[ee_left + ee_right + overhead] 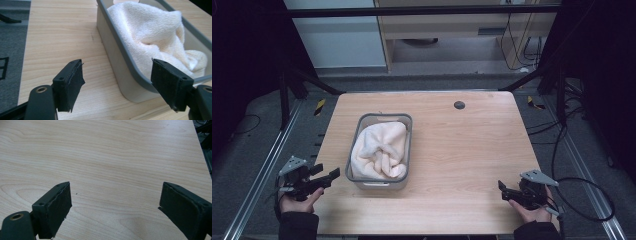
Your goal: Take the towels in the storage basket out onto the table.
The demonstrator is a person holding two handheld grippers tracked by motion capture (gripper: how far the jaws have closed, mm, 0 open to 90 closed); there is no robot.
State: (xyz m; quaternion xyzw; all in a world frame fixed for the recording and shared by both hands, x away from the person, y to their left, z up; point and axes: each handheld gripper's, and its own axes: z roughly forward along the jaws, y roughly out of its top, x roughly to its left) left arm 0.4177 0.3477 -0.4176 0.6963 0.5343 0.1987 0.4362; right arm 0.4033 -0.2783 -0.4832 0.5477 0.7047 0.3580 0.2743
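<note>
Jaws apart — towel (150,32) in basket (117,55).

**A lab recording rig, not a home**

This looks like a lab or test bay. The wooden table (462,150) stands inside a frame of aluminium rails (257,185), one running just outside the left gripper (324,179), with dark curtains beyond. Loose black cables (584,200) coil on grey carpet beside the right gripper (504,190). Far ahead of both, yellow-black hazard tape (319,106) marks the floor before plain plywood furniture (447,30).
</note>
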